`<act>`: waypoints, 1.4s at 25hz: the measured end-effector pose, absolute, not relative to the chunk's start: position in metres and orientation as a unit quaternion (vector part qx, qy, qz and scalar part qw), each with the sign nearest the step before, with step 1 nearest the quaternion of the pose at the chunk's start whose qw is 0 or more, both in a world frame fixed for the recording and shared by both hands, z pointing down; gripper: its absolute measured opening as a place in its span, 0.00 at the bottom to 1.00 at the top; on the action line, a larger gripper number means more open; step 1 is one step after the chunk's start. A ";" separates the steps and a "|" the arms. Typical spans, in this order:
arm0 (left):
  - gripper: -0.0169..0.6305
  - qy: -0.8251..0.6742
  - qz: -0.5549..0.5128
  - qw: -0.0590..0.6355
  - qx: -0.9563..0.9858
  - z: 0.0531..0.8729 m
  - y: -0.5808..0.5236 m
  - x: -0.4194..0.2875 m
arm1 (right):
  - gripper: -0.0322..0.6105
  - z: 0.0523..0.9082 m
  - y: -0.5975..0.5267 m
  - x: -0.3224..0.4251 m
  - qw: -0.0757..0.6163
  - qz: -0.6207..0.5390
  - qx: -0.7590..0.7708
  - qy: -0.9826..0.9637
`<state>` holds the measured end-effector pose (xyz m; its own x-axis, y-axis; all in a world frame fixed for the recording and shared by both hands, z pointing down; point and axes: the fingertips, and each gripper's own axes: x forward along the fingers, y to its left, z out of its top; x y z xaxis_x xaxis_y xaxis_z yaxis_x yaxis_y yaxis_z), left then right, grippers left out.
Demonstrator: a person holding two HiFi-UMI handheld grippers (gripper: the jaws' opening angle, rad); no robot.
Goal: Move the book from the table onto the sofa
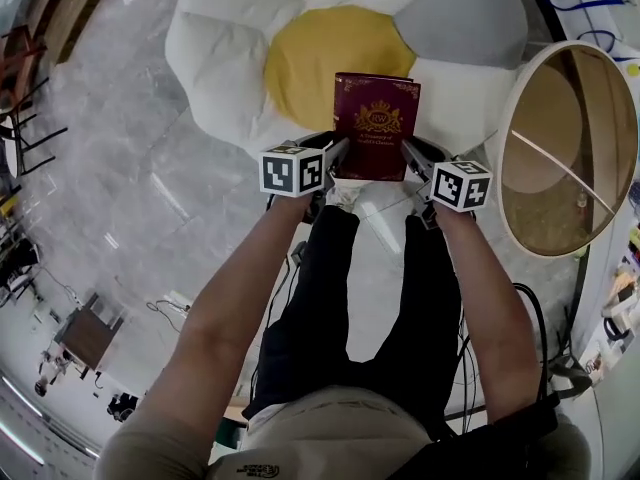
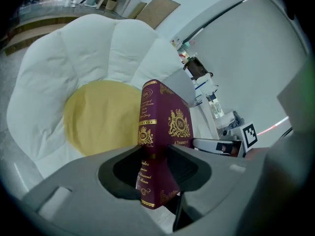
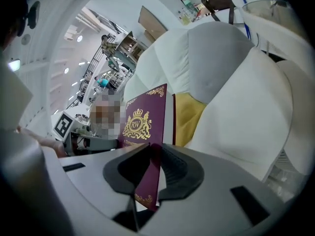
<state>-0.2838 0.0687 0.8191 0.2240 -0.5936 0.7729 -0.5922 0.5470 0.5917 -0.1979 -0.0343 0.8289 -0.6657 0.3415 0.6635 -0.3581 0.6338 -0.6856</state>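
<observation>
A maroon book (image 1: pixel 376 126) with a gold crest is held upright in the air between my two grippers, over the near edge of the sofa (image 1: pixel 230 48), a white flower-shaped cushion with a yellow middle (image 1: pixel 322 60). My left gripper (image 1: pixel 337 154) is shut on the book's spine side. In the left gripper view the spine (image 2: pixel 153 146) stands between the jaws of the left gripper (image 2: pixel 155 173), with the yellow middle (image 2: pixel 98 117) behind it. My right gripper (image 1: pixel 410 156) is shut on the opposite edge. In the right gripper view the book's cover (image 3: pixel 145 119) runs through the right gripper (image 3: pixel 151 173).
A round table (image 1: pixel 520 98) with a white rim stands at the right, close to my right arm. Pale marble floor (image 1: pixel 130 188) spreads to the left. Dark chair legs (image 1: pixel 25 138) are at the far left, and a small brown stand (image 1: pixel 88 336) lies lower left. Cables (image 1: pixel 530 308) run near the person's legs.
</observation>
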 end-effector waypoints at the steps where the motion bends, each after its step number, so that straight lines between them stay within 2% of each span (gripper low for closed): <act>1: 0.28 -0.622 -0.003 0.624 0.472 0.828 0.070 -0.284 | 0.16 0.837 -0.034 -0.198 0.415 0.427 0.005 -0.803; 12: 0.28 -0.613 -0.029 0.641 0.460 0.908 0.071 -0.285 | 0.16 0.913 -0.036 -0.208 0.452 0.403 0.003 -0.796; 21: 0.28 -0.609 0.006 0.651 0.452 0.949 0.081 -0.283 | 0.16 0.941 -0.045 -0.201 0.461 0.405 0.041 -0.788; 27: 0.28 -0.606 0.011 0.651 0.456 0.924 0.094 -0.279 | 0.16 0.914 -0.042 -0.198 0.463 0.397 0.031 -0.792; 35: 0.26 -0.600 -0.006 0.641 0.479 0.852 0.090 -0.264 | 0.09 0.852 -0.021 -0.185 0.469 0.392 0.001 -0.791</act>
